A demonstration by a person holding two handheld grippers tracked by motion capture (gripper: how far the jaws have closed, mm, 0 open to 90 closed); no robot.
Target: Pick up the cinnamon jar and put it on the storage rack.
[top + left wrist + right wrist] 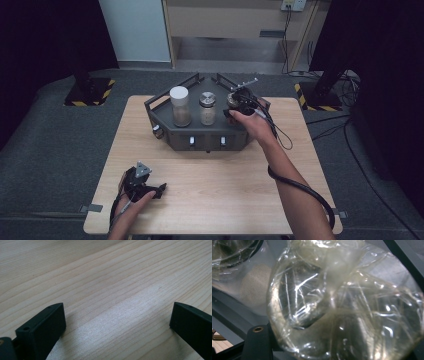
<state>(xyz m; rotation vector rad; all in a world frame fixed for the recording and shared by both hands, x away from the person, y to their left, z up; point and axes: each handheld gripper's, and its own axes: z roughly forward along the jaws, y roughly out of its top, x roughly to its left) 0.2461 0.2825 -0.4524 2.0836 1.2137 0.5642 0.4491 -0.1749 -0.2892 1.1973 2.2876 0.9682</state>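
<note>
High view is showing the right gripper [239, 102] reaching into the dark tray [165, 127] at its right end, jaws closing on the plastic-wrapped jar [342, 302] directly ahead of them; the left gripper [142, 182] is resting well apart on the table [210, 200], jaws standing wide and empty.

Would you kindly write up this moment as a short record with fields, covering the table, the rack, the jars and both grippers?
surface: wooden table
rack: dark tray-like stand at the far middle of the table
jars: white-lidded jar and metal-lidded jar upright in the stand, both partly filled with pale powder
third jar: plastic-wrapped jar at the stand's right end
right gripper: shut on the plastic-wrapped jar
left gripper: open, nothing between its jaws, low over bare table near the front left
</note>
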